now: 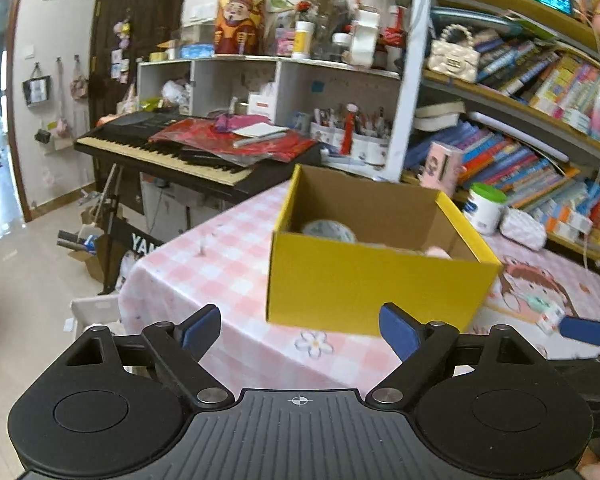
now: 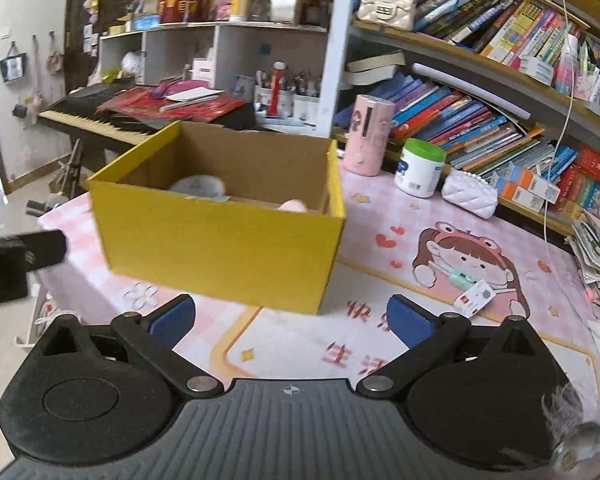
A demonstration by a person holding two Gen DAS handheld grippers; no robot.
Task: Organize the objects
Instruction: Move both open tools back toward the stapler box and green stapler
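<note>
A yellow cardboard box (image 1: 376, 280) (image 2: 224, 248) stands open on the pink table. Inside it I see a roll of patterned tape (image 1: 332, 230) (image 2: 198, 186) and a pink item (image 1: 436, 253) (image 2: 292, 205). My left gripper (image 1: 300, 330) is open and empty, just in front of the box. My right gripper (image 2: 292, 318) is open and empty, in front of the box's right corner. A small white card (image 2: 474, 298) (image 1: 550, 317) and a mint green item (image 2: 462, 280) lie on the mat to the right. The right gripper's blue fingertip (image 1: 584, 329) shows in the left wrist view.
A pink cylinder (image 2: 370, 136), a white jar with green lid (image 2: 420, 168) and a white quilted pouch (image 2: 470, 194) stand behind the box. Bookshelves (image 2: 500, 92) run along the right. A keyboard (image 1: 172, 152) stands beyond the table's left edge.
</note>
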